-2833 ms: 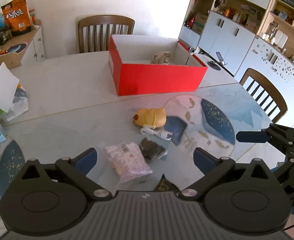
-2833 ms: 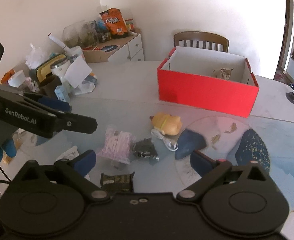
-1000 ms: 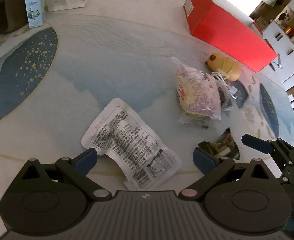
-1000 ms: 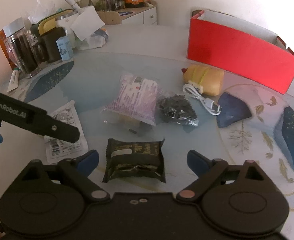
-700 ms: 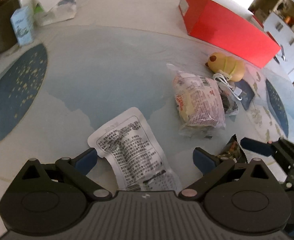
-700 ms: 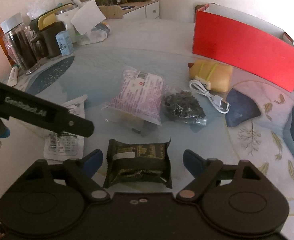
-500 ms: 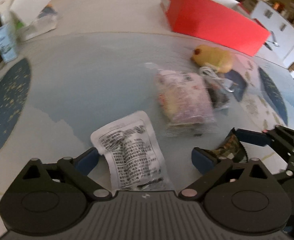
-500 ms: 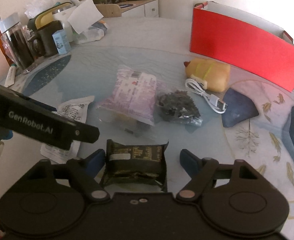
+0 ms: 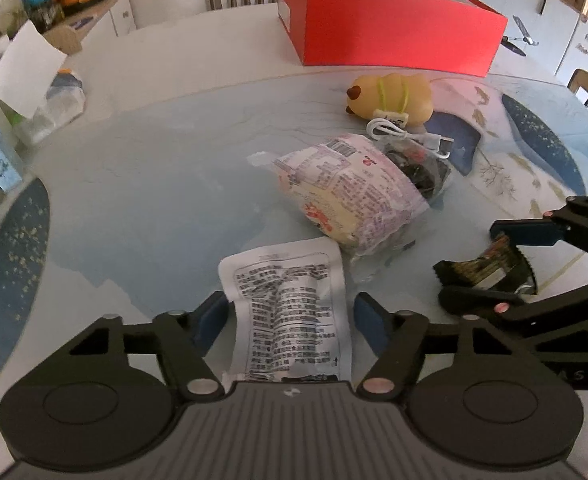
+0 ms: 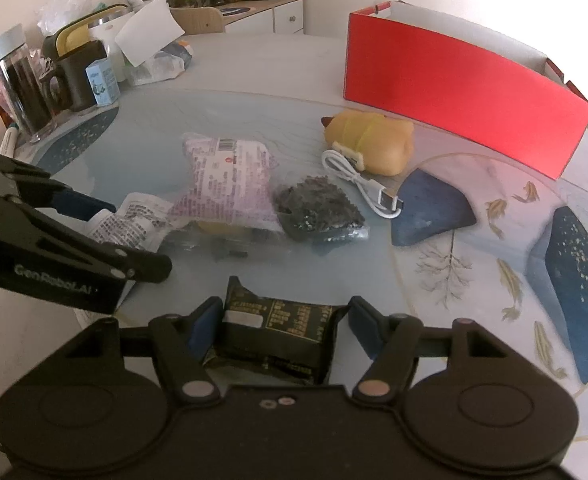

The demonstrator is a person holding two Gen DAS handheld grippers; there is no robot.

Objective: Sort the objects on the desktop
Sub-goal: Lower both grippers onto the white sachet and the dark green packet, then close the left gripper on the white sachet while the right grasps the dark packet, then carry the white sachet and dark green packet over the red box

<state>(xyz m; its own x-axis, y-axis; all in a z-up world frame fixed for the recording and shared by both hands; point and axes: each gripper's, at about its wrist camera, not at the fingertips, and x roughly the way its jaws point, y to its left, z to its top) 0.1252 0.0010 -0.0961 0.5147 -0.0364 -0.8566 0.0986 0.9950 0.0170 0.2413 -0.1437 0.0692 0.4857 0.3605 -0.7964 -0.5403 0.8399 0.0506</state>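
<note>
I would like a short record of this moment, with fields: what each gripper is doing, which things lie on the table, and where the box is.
left gripper: jaws closing around the flat white printed sachet, which lies between them
right gripper: jaws closing around the dark green snack packet, which lies between them
still loose on the table: pink-and-white bread bag, clear bag of dark bits, yellow soft toy, white USB cable
red cardboard box: at the far side, beyond the toy

The white packet (image 9: 289,312) between the left fingers looks crinkly and shiny, and the dark packet (image 10: 277,328) between the right fingers is glossy plastic.
</note>
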